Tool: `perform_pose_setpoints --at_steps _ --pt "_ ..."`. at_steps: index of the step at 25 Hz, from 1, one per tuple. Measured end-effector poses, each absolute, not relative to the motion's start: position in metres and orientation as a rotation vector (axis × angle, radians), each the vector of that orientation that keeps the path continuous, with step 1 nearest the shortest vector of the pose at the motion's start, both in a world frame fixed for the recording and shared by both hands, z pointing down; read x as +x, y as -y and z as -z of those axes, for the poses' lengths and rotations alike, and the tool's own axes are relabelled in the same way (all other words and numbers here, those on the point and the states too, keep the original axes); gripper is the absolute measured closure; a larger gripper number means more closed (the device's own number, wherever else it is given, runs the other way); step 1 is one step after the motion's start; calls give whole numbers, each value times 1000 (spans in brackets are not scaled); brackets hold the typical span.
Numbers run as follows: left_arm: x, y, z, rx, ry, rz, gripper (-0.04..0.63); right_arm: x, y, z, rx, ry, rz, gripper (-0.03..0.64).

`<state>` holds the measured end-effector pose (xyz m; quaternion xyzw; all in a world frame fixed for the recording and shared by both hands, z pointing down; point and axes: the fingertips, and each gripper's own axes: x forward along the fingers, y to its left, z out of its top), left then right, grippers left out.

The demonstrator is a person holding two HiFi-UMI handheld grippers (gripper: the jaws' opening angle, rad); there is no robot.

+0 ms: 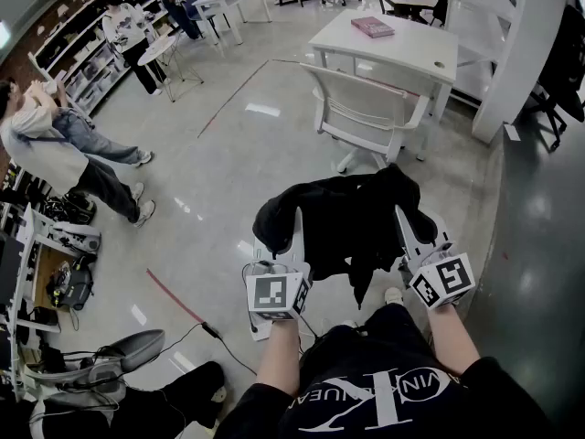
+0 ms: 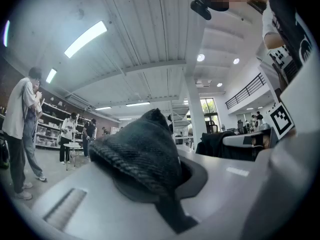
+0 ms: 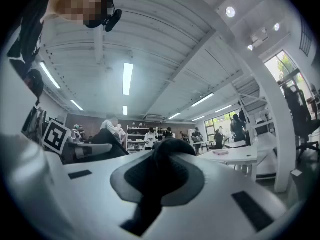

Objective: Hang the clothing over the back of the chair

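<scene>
Between both hand-held grippers, black clothing clamped

The left gripper pinches a bunched fold of dark clothing, apparently ribbed knit; a person stands far left.

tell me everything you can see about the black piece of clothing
The black piece of clothing is soft, dark fabric with a ribbed knit edge. It hangs bunched and sagging in the air between the left tool and the right tool, each shut on a fold of it. A loose end dangles below the middle. It is short of the white office chair, not touching it.
</scene>
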<state>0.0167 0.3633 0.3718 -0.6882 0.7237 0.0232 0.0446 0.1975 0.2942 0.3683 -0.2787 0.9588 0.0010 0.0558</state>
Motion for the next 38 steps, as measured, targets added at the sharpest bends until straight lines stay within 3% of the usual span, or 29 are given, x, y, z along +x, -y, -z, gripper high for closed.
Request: perform_pose_setpoints --at_steps 22,38 --pt "-19 -319 -369 -2110 -2221 -101 561 163 -246 -361 -881 -2884 17 581" --pt "-82 -211 -383 -2161 -2231 -67 561 105 -149 -373 -904 -2911 47 581"
